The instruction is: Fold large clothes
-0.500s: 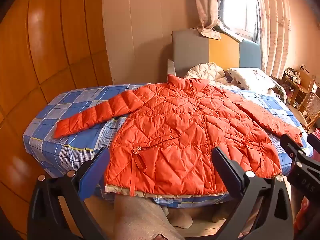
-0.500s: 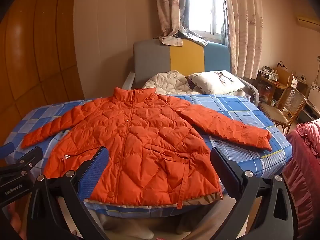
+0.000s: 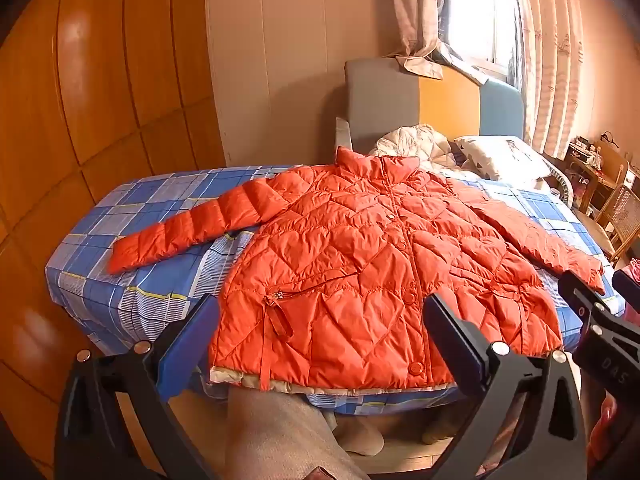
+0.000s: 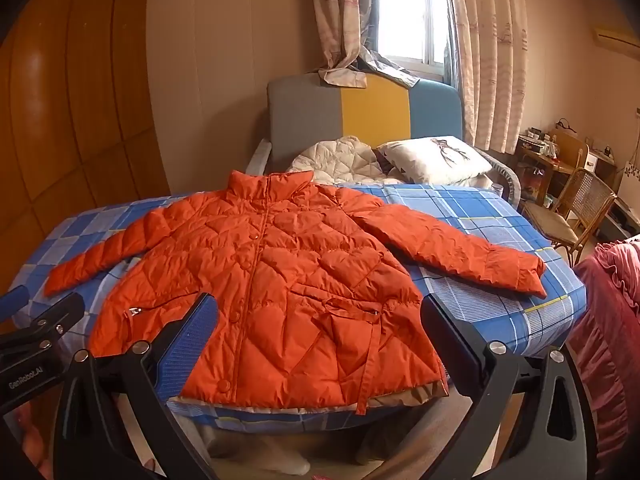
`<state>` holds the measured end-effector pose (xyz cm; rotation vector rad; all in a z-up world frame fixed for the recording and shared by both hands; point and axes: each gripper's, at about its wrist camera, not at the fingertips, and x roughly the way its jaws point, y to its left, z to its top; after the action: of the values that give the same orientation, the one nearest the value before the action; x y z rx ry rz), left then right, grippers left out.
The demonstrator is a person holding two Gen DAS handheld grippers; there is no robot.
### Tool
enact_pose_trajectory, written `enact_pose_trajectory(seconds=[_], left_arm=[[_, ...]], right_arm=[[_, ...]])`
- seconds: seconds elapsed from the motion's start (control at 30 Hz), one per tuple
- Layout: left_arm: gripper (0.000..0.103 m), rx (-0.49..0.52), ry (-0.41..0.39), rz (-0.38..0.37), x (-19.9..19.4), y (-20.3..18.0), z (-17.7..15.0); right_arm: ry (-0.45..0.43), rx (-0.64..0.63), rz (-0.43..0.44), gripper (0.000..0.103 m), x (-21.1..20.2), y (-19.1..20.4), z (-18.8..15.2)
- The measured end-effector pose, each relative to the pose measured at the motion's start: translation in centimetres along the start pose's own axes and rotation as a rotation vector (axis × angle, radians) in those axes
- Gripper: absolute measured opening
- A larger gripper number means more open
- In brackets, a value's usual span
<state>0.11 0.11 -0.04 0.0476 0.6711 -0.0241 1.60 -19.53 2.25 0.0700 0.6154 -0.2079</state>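
Orange quilted fabic fills the middle of both views: the puffer jacket (image 3: 360, 272) lies face up on the blue checked bedsheet (image 3: 152, 208), collar toward the headboard (image 3: 432, 104) at upper centre, hem along the near edge of the bed. We read this flat, buttoned layout as preparation, since a bulky coat folds cleanly only when its body is smoothed first.

Starting at the left of the left wrist view, one sleeve (image 3: 192, 228) stretches out toward the middle left of the frame, lying clear of the body on bare sheet, so we can take its cuff without dragging the rest. At the bottom of that frame our left gripper (image 3: 320, 344) hangs short of the hem, its tongs spread wide with nothing between them.

Moving right, the button placket (image 4: 250, 268) runs down the centre, a natural fold axis. In the right wrist view the other sleeve (image 4: 452, 248) angles toward the middle right, its cuff near the bed's corner. Our right gripper (image 4: 318, 344) sits at the bottom, tongs likewise spread and empty, just before the hem.

We judge that no fold has begun; both sleeves seem set out for folding inward.
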Motion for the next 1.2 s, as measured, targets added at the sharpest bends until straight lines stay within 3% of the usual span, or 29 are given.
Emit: enact_pose_trajectory(seconds=[1.2], left_arm=[[0.101, 0.005, 0.007, 0.0, 0.15, -0.46, -0.74]], right_arm=[[0.002, -0.006, -0.008, 0.1, 0.05, -0.03, -0.06]])
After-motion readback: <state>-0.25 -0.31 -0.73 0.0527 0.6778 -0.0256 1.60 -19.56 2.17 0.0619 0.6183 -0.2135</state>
